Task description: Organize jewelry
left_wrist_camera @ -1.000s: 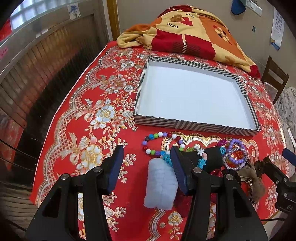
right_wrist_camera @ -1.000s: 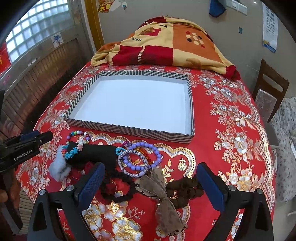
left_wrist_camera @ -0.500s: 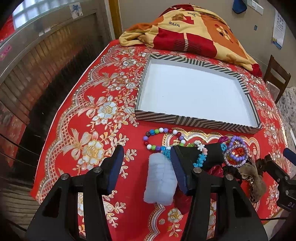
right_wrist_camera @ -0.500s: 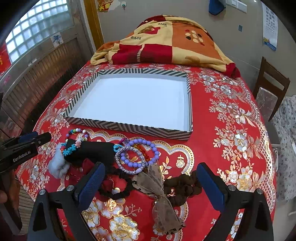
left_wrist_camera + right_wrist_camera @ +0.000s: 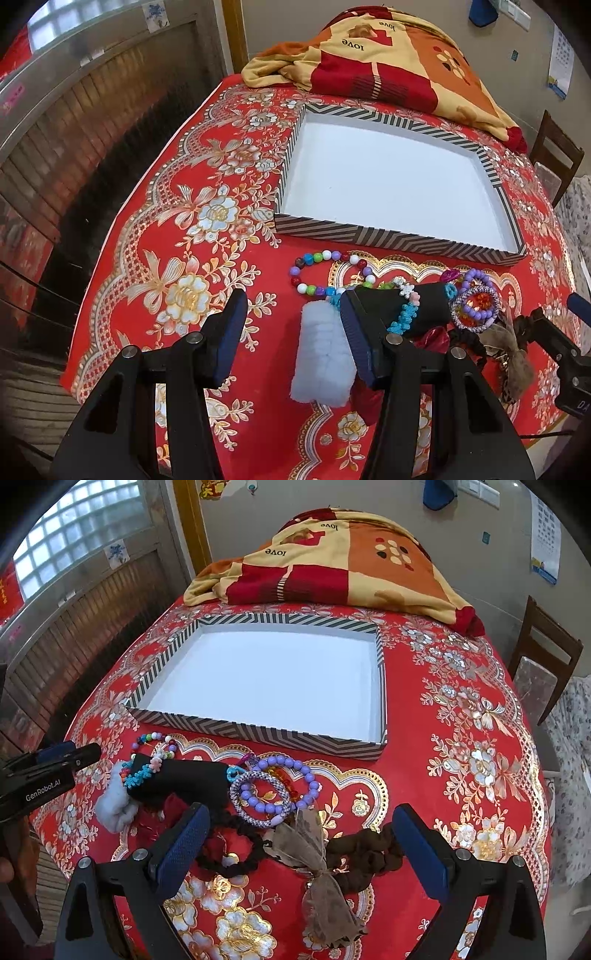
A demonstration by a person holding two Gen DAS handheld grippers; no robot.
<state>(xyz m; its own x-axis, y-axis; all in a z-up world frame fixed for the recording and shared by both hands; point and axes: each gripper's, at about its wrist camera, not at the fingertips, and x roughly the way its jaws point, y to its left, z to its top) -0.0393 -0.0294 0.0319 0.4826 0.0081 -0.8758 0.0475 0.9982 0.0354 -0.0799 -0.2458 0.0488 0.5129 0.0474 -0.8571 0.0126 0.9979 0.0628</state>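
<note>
Both the left gripper (image 5: pixel 291 328) and right gripper (image 5: pixel 301 843) are spread wide, grasping nothing. The jewelry pile (image 5: pixel 258 794) (bracelets, hair ties) lies on the tablecloth (image 5: pixel 461 738), just before the striped tray (image 5: pixel 258 734).

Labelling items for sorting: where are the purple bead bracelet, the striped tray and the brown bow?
purple bead bracelet (image 5: pixel 311 775), right wrist view, beads on its right side.
striped tray (image 5: pixel 258 731), right wrist view, near wall.
brown bow (image 5: pixel 308 836), right wrist view, knot.
</note>
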